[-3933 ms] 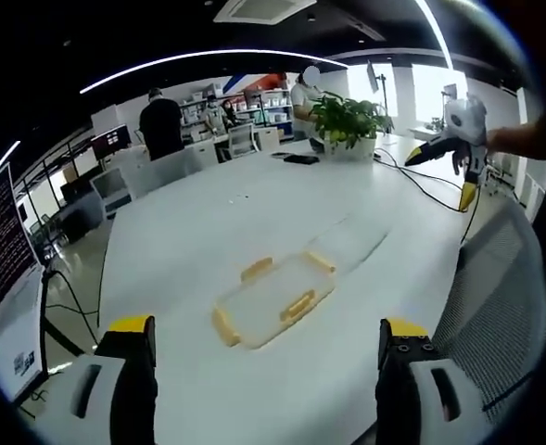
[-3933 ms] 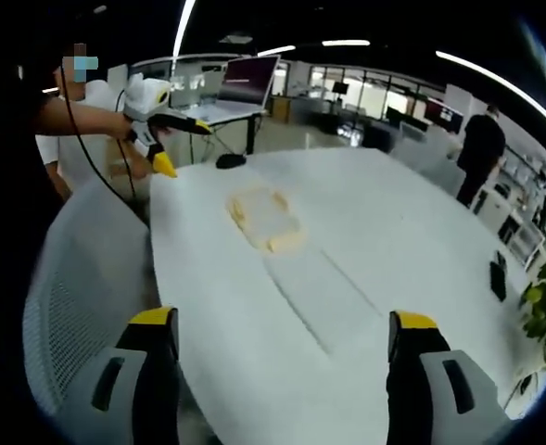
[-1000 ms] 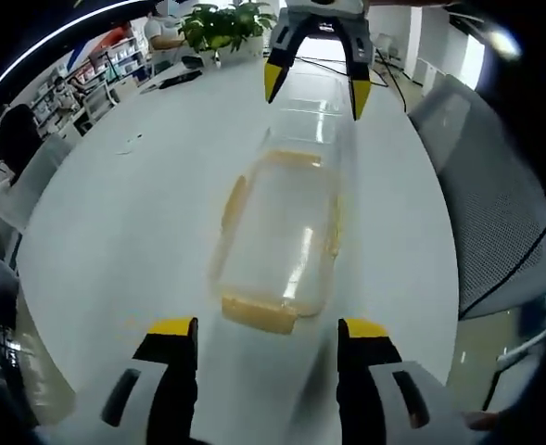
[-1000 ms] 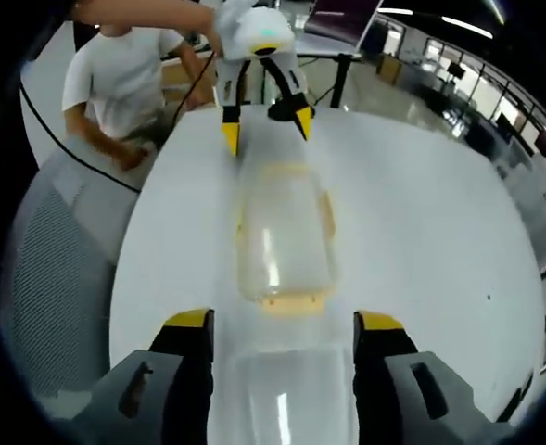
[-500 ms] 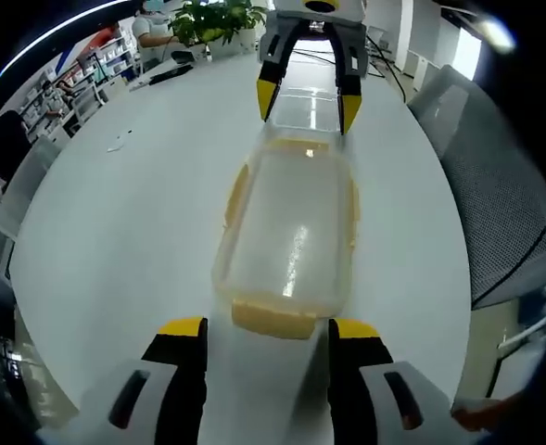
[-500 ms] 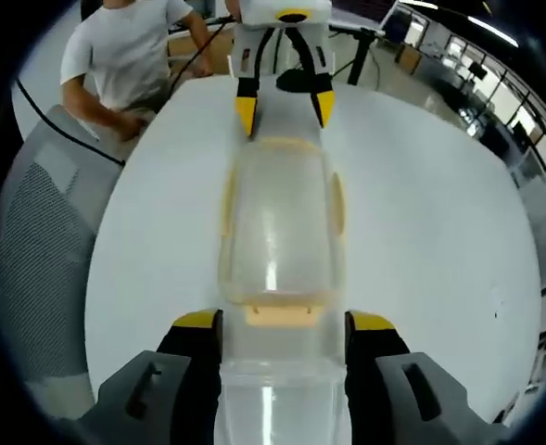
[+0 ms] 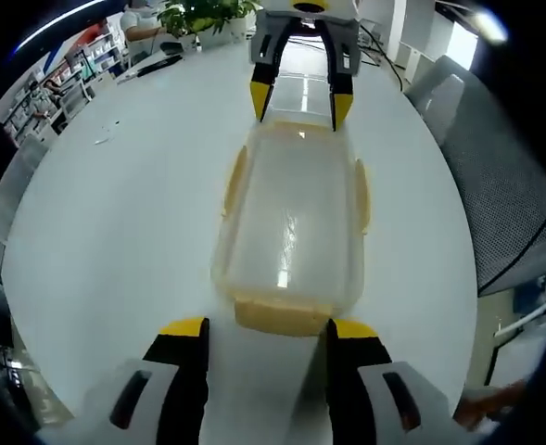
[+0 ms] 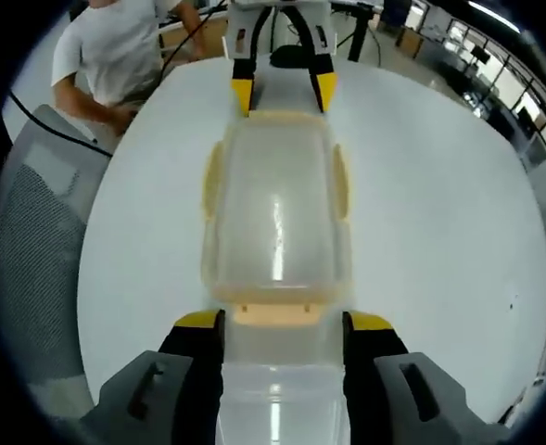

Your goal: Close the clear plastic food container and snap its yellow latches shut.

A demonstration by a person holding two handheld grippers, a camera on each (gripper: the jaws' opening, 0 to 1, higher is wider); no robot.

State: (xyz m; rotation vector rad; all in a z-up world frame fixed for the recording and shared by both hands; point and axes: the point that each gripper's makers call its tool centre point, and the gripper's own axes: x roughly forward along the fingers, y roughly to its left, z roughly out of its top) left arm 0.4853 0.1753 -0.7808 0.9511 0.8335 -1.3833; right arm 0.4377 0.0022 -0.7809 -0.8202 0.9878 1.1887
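A clear plastic container piece [image 7: 291, 213] [image 8: 273, 204] with yellow latches lies lengthwise on the white table [image 7: 115, 213]. My left gripper [image 7: 268, 329] is open, its jaws on either side of the near end latch [image 7: 277, 315], with a gap showing on the left. At the far end is my right gripper [image 7: 296, 102]. A second clear plastic piece [image 8: 277, 399] [image 7: 305, 88] lies between the jaws of the right gripper [image 8: 280, 324], which stand close against its sides. Its grip is unclear. The left gripper [image 8: 277, 93] faces it from the far end.
A grey mesh chair [image 7: 504, 185] [image 8: 31, 241] stands at the table's edge. A person in a white shirt [image 8: 115, 46] stands behind the far end. Potted plants [image 7: 198, 14] and a dark flat object [image 7: 152, 60] sit further along the table.
Both grippers have closed in on the latched piece from opposite ends. The second clear piece has stayed between the right jaws. Both jaw gaps narrowed slightly.
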